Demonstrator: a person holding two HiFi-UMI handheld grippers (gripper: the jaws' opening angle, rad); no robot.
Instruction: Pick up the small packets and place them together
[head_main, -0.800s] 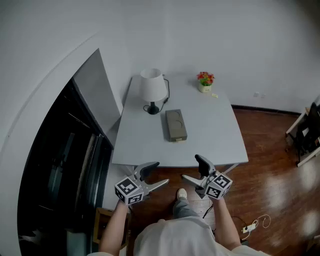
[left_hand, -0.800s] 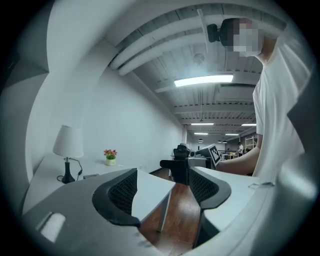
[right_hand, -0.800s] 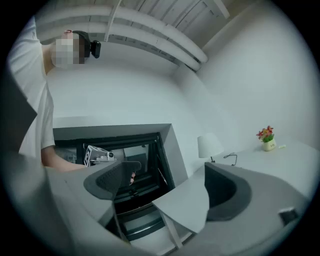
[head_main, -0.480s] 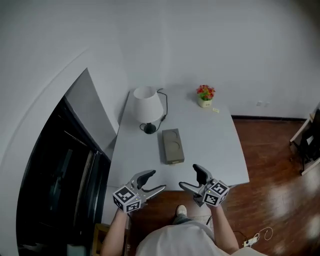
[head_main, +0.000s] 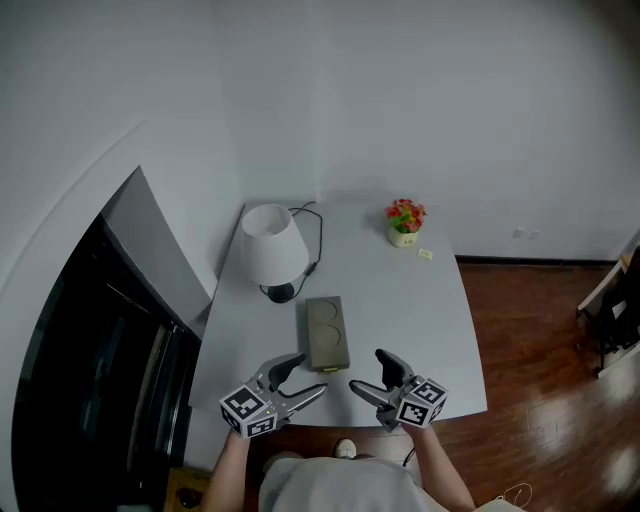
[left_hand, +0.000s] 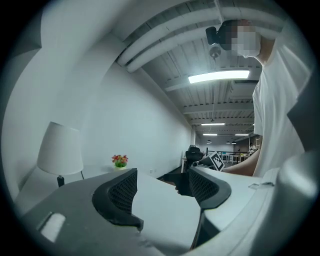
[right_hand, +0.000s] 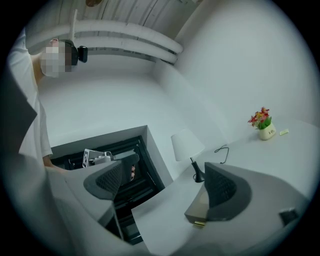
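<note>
One small pale yellow packet (head_main: 425, 254) lies at the table's far right, just beside a little flower pot (head_main: 404, 221); it shows in the right gripper view too, as the packet (right_hand: 284, 132) next to the pot (right_hand: 263, 125). My left gripper (head_main: 308, 375) and right gripper (head_main: 367, 370) hover side by side over the table's near edge, far from the packet. Both stand open with nothing between the jaws. The left gripper (left_hand: 162, 187) looks across the tabletop at the flowers (left_hand: 119, 160). The right gripper (right_hand: 165, 185) points leftward toward the lamp.
A white-shaded lamp (head_main: 272, 250) with a black cord stands at the far left of the grey table (head_main: 430, 330). A flat olive box (head_main: 327, 332) lies just ahead of the grippers. A dark opening (head_main: 90, 360) drops off left of the table; wooden floor (head_main: 560, 340) lies to the right.
The person has stepped up to the table: both grippers came from in front of its near edge to over that edge, close to the olive box. Both jaws stayed open.
</note>
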